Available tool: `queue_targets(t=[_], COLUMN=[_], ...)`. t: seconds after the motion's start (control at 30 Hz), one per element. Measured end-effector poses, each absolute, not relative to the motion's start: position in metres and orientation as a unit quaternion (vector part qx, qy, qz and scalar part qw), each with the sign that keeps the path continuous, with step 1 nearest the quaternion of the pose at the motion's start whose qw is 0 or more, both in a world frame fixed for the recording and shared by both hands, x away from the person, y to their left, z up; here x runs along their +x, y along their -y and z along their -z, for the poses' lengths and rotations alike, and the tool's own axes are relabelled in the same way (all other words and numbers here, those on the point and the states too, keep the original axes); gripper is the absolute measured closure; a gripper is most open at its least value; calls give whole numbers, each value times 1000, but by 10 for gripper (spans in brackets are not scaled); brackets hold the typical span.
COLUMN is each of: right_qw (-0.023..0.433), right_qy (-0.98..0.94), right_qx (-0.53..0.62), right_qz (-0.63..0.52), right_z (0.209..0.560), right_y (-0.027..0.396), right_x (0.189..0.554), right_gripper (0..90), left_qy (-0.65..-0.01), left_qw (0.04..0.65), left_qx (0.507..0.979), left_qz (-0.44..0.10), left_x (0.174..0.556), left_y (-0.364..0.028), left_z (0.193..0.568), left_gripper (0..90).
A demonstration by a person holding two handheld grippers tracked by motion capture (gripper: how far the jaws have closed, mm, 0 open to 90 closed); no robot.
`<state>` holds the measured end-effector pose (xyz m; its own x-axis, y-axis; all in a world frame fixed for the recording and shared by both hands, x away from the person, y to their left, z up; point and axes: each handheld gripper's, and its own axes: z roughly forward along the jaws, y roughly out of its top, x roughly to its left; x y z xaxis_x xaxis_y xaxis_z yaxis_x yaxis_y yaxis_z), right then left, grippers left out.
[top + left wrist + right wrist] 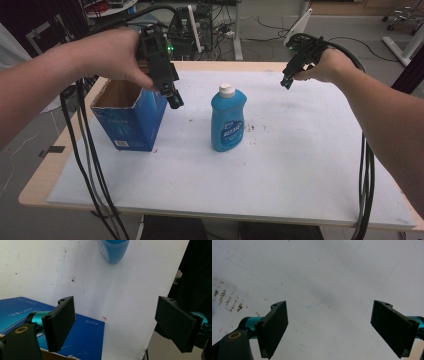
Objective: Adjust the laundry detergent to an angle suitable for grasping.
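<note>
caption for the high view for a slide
Two open hand-held grippers, left and right, above blue bottle and box.

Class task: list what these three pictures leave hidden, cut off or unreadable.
- Blue box: high view, its inside is partly covered by the left hand-held gripper.
- Blue bottle: left gripper view, the top edge cuts it off.
- Bottle label: high view, the small print is too small to read.

Beyond the left gripper (174,100), a grey floor (265,30) lay strewn with cables (260,22); white table legs (400,47) stood behind the right gripper (286,82).
</note>
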<state>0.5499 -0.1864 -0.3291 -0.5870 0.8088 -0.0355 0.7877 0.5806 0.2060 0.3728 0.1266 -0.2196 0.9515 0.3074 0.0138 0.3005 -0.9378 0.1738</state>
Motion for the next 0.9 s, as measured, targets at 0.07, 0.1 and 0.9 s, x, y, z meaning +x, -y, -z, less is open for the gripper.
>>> queue_targets(t=[0.07,0.1,0.9], right_qw=[63,63,59], right_qy=[-885,-884,-883], right_qx=[453,455,458], right_qz=[-84,-84,-80], right_z=[329,329,332], right_y=[187,190,191], right_x=[550,550,553], right_gripper=[136,136,136], left_qy=[-155,-155,-154], left_qw=[85,85,86], left_qx=[984,984,984], left_qz=[-21,-22,-22], left_x=[373,373,376], left_y=[-126,-126,-127], left_z=[219,219,216], left_gripper=[167,167,167])
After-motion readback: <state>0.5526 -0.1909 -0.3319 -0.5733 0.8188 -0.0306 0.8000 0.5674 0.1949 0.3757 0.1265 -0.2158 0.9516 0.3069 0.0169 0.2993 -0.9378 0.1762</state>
